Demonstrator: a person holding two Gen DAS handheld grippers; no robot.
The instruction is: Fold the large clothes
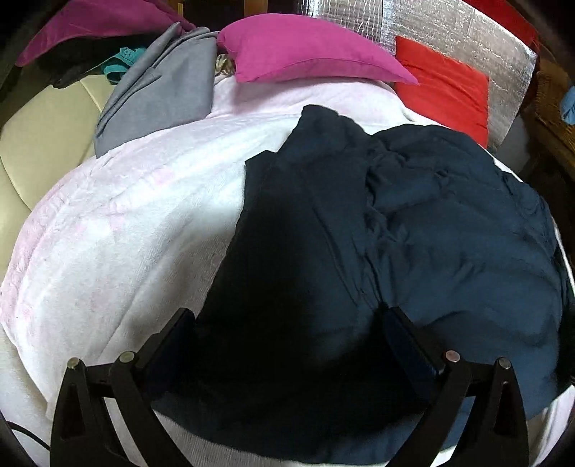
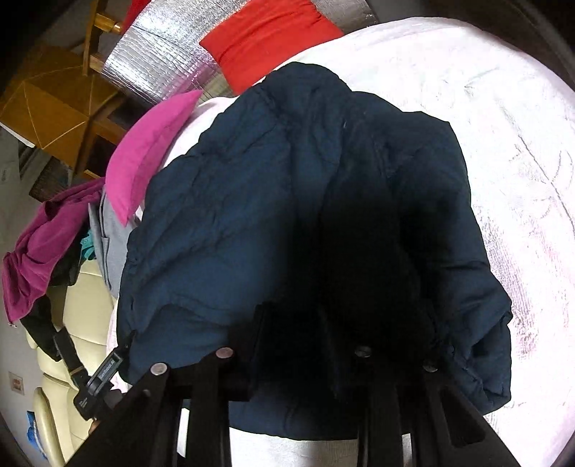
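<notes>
Left gripper (image 1: 285, 319) spread wide over the dark navy jacket (image 1: 413, 230), nothing pinched, its fingers (image 1: 172, 341) hovering above the garment's shadowed near edge. Right gripper (image 2: 291, 323) much narrower, lowered onto the jacket's (image 2: 230, 201) near hem in deep shadow; cannot tell whether cloth is pinched between the pads. Jacket lying crumpled and partly folded directly ahead of both grippers, spread on a white-pink blanket (image 1: 118, 222). Drawstring toggle (image 2: 102, 377) dangling just left of the right gripper at the hem. Farther ahead of the left gripper: a magenta pillow (image 1: 305, 54), a red cushion (image 1: 442, 86) to its right against a silver foil sheet (image 1: 456, 32), a folded grey garment (image 1: 161, 93) to the left. Cream couch (image 1: 39, 143) at far left.
</notes>
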